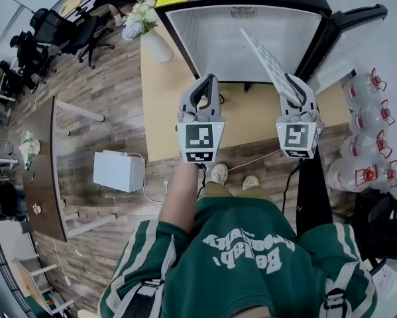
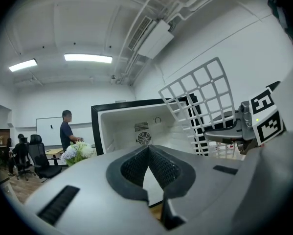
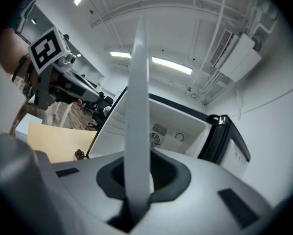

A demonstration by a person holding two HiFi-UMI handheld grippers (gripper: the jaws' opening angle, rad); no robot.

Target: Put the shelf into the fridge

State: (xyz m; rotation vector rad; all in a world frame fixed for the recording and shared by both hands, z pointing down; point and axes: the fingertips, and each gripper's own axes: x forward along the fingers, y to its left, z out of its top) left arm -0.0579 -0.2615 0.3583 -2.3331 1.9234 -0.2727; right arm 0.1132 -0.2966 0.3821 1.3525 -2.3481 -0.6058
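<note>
- Head view: right claw [image 1: 293,88] pinches shelf [image 1: 264,55] by its edge, tilted, just outside open fridge [image 1: 218,38].
- Left claw [image 1: 208,81] is closed, empty.
- Shelf looks light, stiff, thin wire; may wobble.

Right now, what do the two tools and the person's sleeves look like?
The left tool and right tool are light grey moulded shells with dark textured pads, each carrying a cube of black-and-white square markers. The person wears a green jersey with white stripes down the sleeves and white lettering.
</note>
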